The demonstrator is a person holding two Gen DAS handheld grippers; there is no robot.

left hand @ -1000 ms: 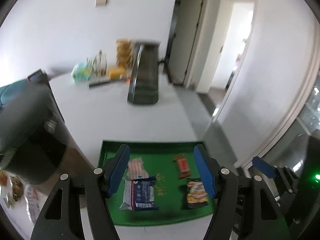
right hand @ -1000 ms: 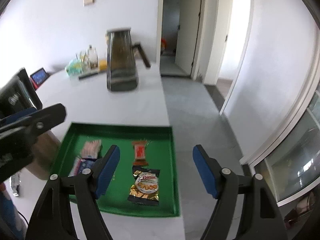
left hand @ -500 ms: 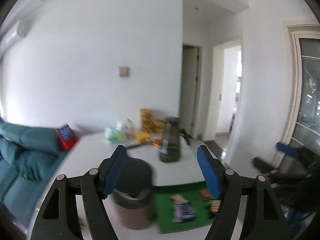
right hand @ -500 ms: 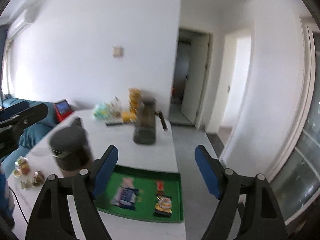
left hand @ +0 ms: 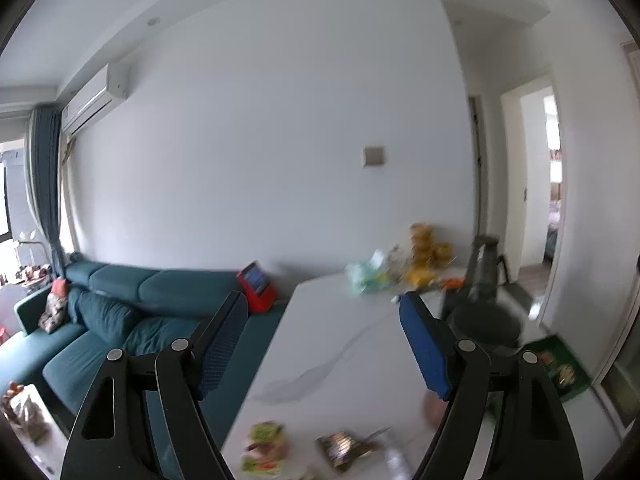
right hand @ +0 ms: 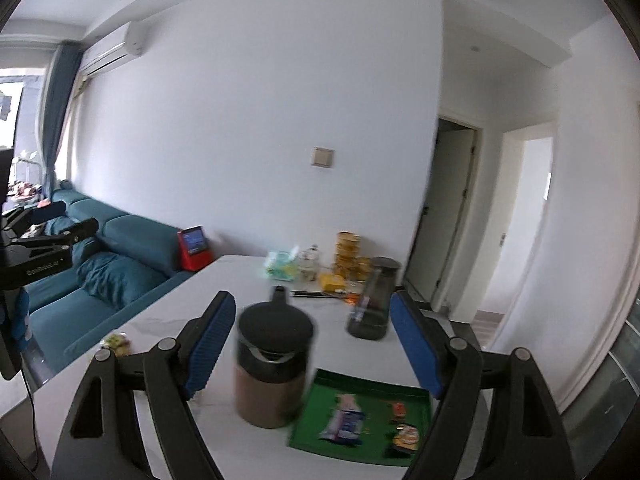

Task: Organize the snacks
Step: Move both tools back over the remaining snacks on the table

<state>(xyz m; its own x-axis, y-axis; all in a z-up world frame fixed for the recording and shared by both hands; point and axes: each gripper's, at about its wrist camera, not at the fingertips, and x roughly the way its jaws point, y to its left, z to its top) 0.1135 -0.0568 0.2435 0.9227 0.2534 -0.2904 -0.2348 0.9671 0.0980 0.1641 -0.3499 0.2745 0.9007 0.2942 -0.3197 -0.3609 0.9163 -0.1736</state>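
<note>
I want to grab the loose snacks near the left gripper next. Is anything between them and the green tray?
Yes: the brown jug stands on the table between the loose snacks and the green tray, close against the tray's left edge.

**White-walled living room with teal sofa**

A plain white wall [right hand: 248,128] fills the frame's centre, with a beige switch plate [right hand: 322,157] on it. At upper left an air conditioner [right hand: 114,50] hangs above a blue curtain [right hand: 54,120] beside a bright window. A teal sofa [right hand: 108,272] sits at lower left. The white marbled surface [right hand: 180,328] stretches forward. At right, open doorways [right hand: 452,216] show daylight.
</note>
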